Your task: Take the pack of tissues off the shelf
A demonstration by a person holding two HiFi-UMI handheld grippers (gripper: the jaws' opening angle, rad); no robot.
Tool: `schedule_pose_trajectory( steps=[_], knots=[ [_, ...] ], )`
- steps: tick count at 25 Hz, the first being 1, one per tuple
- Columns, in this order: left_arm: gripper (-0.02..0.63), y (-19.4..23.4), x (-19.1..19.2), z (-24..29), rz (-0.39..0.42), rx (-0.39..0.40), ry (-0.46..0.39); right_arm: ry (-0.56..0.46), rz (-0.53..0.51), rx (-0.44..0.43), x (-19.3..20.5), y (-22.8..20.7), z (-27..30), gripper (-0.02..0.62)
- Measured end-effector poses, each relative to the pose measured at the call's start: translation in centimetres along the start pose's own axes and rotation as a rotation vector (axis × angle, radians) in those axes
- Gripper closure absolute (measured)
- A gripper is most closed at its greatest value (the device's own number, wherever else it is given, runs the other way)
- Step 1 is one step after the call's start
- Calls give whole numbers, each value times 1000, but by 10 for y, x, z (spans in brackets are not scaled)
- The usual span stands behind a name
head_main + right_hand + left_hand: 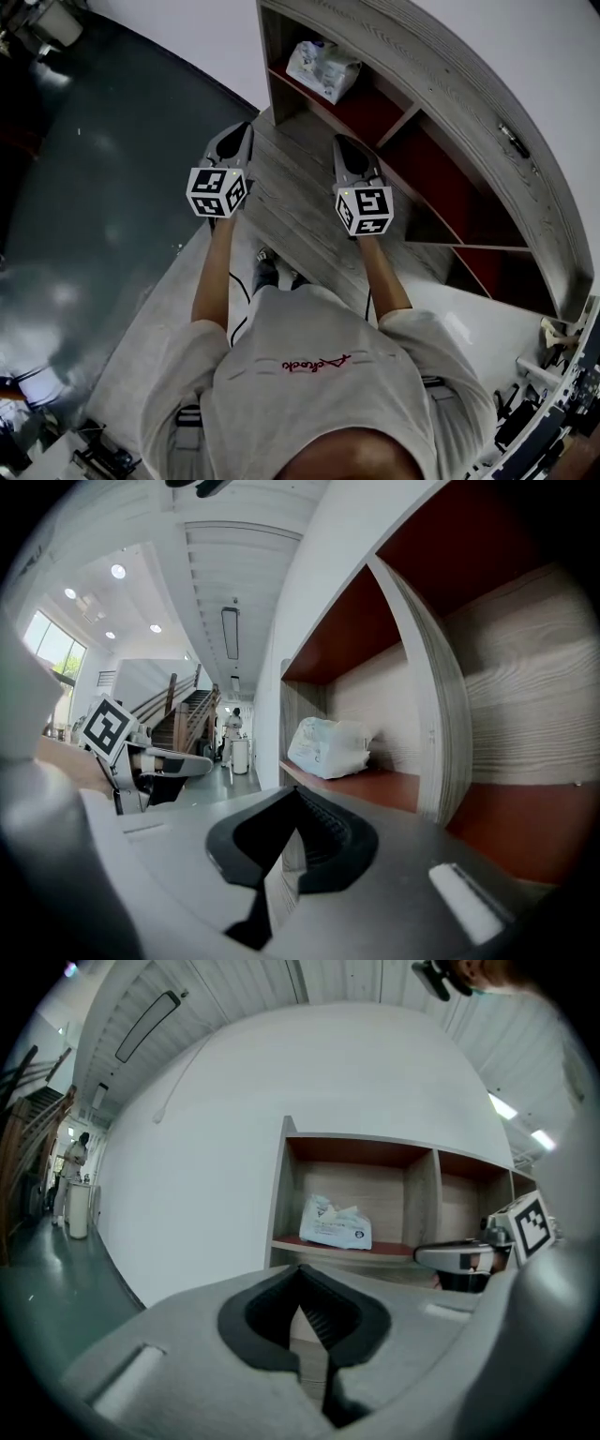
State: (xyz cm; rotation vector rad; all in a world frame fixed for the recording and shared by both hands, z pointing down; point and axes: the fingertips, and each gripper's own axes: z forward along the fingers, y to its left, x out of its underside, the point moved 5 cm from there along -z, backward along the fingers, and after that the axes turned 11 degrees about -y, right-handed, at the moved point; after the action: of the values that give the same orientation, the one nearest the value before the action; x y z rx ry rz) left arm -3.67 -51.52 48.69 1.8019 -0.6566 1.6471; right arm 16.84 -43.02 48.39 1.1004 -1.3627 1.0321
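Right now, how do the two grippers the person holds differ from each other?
The right gripper is close to the front of the shelf; the left gripper hangs farther out over the floor. The left gripper faces the pack of tissues nearly head-on, while the right gripper sees it slantwise along the shelf board. Shared: both have their jaws shut with nothing between them, and both are short of the pack.

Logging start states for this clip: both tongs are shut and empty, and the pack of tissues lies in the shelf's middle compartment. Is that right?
Not quite. The pack of tissues lies in the end compartment of the shelf, the leftmost one in the left gripper view, not the middle one. The rest stands: the left tongs and the right tongs are both shut and empty.
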Motion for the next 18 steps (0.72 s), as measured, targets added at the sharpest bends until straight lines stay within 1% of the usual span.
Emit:
schedule_pose_trajectory(
  steps=[5,11,18],
  knots=[
    [604,12,-4,23,-5,75,4,12,-11,75,-2,0,6,588],
    [604,6,-6,58,-9,204,9,25,-27,209,-5,-11,-5,588],
    [604,-2,-17,89,24,296,-7,35,-35,289,-2,-12,-15,588]
  ],
)
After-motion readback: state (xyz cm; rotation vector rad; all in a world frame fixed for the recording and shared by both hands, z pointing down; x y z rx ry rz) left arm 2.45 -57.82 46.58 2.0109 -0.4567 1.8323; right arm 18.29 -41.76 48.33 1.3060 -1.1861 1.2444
